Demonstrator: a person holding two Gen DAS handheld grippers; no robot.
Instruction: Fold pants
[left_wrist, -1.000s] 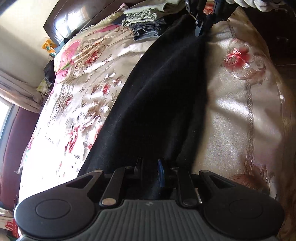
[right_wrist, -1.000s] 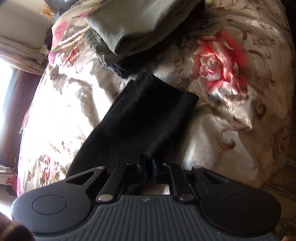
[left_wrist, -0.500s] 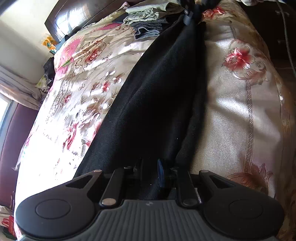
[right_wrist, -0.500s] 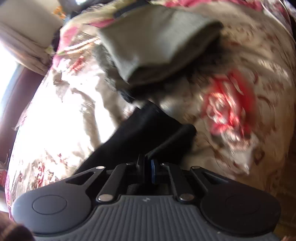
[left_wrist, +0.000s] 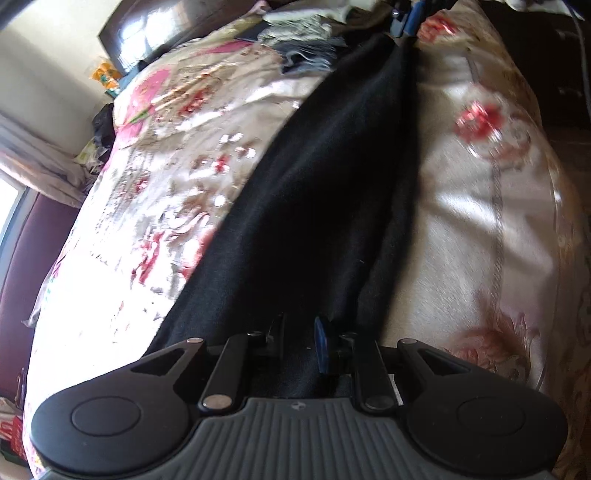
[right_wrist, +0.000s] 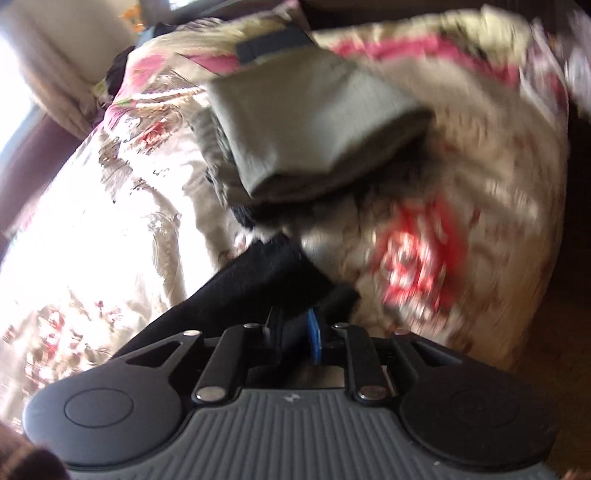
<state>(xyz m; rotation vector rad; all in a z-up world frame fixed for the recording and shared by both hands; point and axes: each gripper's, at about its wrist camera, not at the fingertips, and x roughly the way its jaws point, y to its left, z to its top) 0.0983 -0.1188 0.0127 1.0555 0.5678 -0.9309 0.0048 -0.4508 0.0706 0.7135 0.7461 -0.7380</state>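
Note:
Black pants (left_wrist: 325, 192) stretch lengthwise across a floral bedspread (left_wrist: 155, 206) in the left wrist view, pulled taut between both grippers. My left gripper (left_wrist: 300, 332) is shut on the near end of the pants. My right gripper shows at the far end in that view (left_wrist: 404, 20), clamped on the fabric. In the right wrist view my right gripper (right_wrist: 293, 328) is shut on the pants' other end (right_wrist: 266, 280), with the cloth bunched just ahead of the fingers.
A stack of folded grey-green and denim clothes (right_wrist: 306, 122) lies on the bed just beyond the right gripper; it also shows in the left wrist view (left_wrist: 306, 44). A dark headboard (left_wrist: 155, 33) stands at the far end. The bed's right edge (left_wrist: 561, 221) drops to a dark floor.
The right gripper has pulled its end of the pants farther away toward the clothes stack, stretching them straighter. The pants look narrower and tauter. The left gripper holds its end about where it was.

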